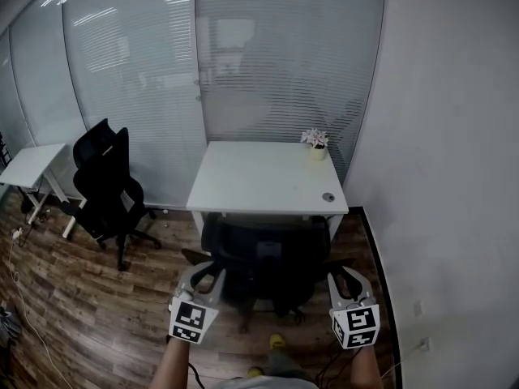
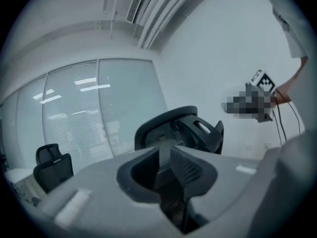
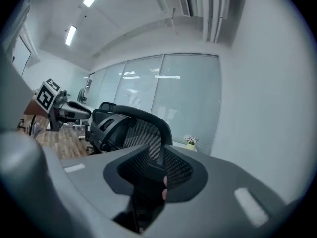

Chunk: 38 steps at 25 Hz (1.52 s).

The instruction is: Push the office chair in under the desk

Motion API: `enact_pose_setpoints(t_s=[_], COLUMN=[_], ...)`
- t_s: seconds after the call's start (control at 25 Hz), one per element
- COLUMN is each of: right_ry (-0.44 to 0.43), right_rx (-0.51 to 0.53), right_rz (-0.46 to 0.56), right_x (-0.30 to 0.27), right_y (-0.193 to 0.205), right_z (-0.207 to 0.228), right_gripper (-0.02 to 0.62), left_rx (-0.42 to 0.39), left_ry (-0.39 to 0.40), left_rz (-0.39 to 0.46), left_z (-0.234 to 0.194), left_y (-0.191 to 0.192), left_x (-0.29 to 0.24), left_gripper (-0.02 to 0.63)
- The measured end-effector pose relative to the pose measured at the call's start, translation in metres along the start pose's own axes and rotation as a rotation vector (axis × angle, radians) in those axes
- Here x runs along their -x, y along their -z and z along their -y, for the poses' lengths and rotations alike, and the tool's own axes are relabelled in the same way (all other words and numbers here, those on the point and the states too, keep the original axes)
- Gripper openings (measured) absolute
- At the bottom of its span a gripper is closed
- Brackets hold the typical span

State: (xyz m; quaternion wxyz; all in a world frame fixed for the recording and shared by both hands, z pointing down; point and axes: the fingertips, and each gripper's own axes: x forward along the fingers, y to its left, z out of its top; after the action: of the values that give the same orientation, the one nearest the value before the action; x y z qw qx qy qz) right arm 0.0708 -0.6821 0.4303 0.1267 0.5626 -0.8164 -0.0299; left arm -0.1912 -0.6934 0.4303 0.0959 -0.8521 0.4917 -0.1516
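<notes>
Left gripper (image 1: 203, 282): jaws almost together, pinching the left edge of the chair's back.
Right gripper (image 1: 347, 280): jaws narrowed, pinching the right edge of the same back.
Chair (image 1: 268, 254): black, on the wood floor (image 1: 97, 298), directly in front of the desk, close to its front edge.
Desk (image 1: 259, 177): white, set against the glass wall (image 1: 243, 55), near the right-hand wall.
Flower pot (image 1: 315, 143): small, on the desk's far right corner.
Second chair (image 1: 105, 177): black, well apart on the left, beside a small white table (image 1: 28, 164).

Between the fingers (image 1: 217, 282) a black mesh office chair (image 1: 268, 259) stands on the brown wood-plank floor (image 1: 97, 306). Beyond them, a white rectangular counter (image 1: 259, 181) carries a pale potted flower (image 1: 315, 143) and a small dark disc (image 1: 328, 197).
</notes>
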Motion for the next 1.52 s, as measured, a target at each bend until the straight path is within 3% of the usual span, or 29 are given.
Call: enact_pose_setpoints(t_s=[0.36,0.88,1.52], right_ry=[0.083,0.099,0.120], right_rx=[-0.093,-0.112,-0.125], right_rz=[0.032,0.042,0.053], right_x=[0.025,0.036,0.039], right_y=[0.002,-0.004,-0.009], right_z=[0.004,-0.009,-0.013], right_gripper=[0.000,0.000,0.001], left_rx=[0.055,0.102,0.105], left_ry=[-0.062,-0.128,-0.127], left_rz=[0.026,0.045,0.064], left_z=[0.004,-0.012,-0.015], left_y=[0.000,0.004,-0.006], left_x=[0.020,0.043,0.055], left_gripper=[-0.002,-0.003,-0.002])
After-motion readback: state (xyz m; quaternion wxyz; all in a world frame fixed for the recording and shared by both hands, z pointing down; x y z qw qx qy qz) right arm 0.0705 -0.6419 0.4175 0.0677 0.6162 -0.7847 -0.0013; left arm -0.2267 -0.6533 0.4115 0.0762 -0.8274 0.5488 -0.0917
